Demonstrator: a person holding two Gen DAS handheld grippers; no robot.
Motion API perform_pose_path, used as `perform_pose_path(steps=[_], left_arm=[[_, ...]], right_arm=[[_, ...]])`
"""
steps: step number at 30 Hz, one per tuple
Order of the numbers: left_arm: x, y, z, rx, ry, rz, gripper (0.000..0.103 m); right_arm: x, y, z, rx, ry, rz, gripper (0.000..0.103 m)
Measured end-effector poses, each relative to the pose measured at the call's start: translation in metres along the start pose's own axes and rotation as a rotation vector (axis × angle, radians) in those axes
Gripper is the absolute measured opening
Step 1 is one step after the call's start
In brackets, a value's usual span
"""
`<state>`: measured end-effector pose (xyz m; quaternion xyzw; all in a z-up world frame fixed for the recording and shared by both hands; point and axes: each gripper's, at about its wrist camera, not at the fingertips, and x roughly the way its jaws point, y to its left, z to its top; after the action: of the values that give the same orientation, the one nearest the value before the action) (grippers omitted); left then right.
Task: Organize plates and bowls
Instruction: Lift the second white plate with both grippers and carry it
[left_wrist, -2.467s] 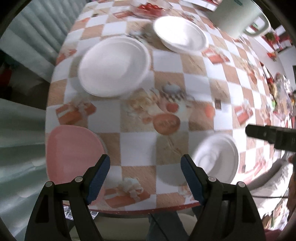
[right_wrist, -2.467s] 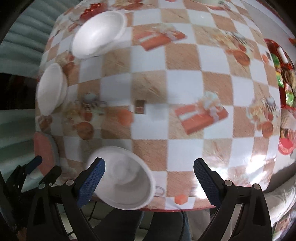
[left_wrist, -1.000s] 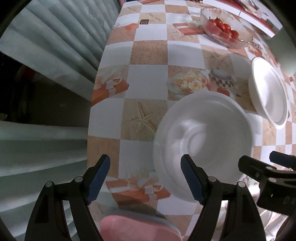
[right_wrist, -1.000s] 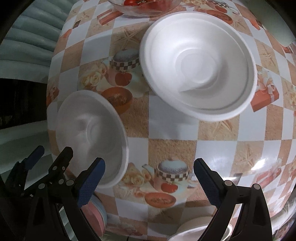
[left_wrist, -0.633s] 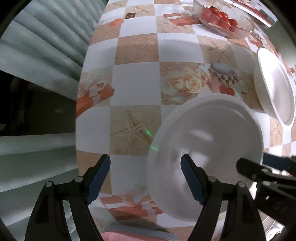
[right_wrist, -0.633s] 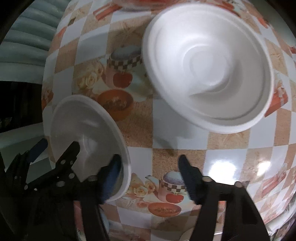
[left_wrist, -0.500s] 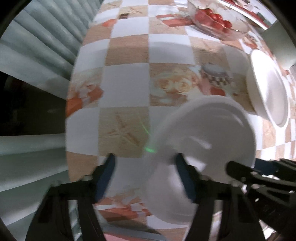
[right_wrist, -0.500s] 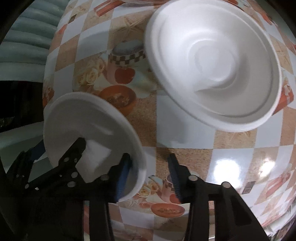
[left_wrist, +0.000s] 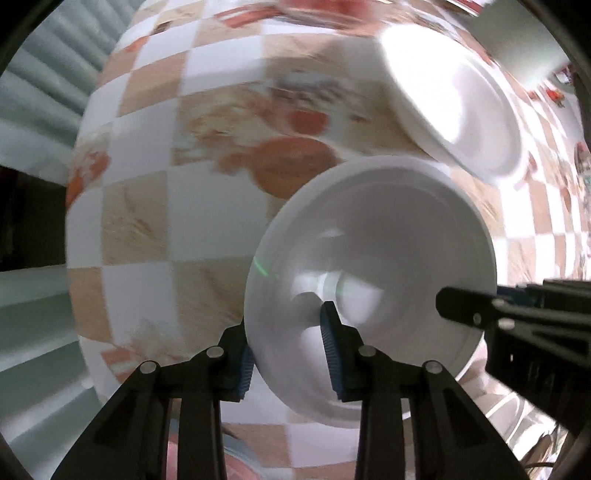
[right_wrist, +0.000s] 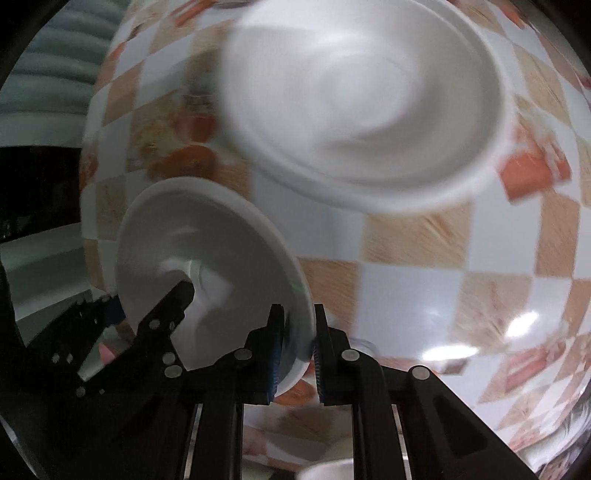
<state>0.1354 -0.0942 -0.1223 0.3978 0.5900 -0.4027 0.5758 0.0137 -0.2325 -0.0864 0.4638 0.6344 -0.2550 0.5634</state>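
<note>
Over the checkered tablecloth (left_wrist: 207, 206), both grippers' fingers (right_wrist: 275, 354) clamp the white bowl (left_wrist: 388, 236), left closing.

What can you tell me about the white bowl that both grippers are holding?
The white bowl looks like matte foam: round, with a wide flat rim, stepped walls and a small flat bottom, and nothing in it. It is tilted, seemingly raised above the checkered tablecloth. The left gripper straddles the near rim, one finger inside the bowl, its jaws closing. The right gripper is shut on the opposite rim. A second white bowl lies beyond it, apart.
</note>
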Motion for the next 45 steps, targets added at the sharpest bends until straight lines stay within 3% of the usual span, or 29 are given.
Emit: perform_pose_path(steps=[9, 20, 24, 38, 45], left_arm=[[0.002, -0.067, -0.010, 0.074, 0.013, -0.037, 0.036], [0.002, -0.108, 0.004, 0.095, 0.004, -0.023, 0.036], [-0.001, -0.125, 0.002, 0.088, -0.011, -0.018, 0.036], [-0.073, -0.156, -0.022, 0.117, -0.095, -0.001, 0.036], [-0.103, -0.146, -0.061, 0.150, -0.117, -0.007, 0.036]], right_arm=[[-0.007, -0.062, -0.021, 0.050, 0.005, -0.030, 0.016], [-0.015, -0.109, -0.034, 0.091, -0.020, 0.006, 0.016], [-0.024, -0.106, -0.042, 0.080, -0.034, 0.000, 0.016], [-0.085, -0.081, -0.050, 0.066, -0.098, 0.010, 0.016], [-0.081, -0.074, -0.091, 0.054, -0.122, 0.010, 0.016]])
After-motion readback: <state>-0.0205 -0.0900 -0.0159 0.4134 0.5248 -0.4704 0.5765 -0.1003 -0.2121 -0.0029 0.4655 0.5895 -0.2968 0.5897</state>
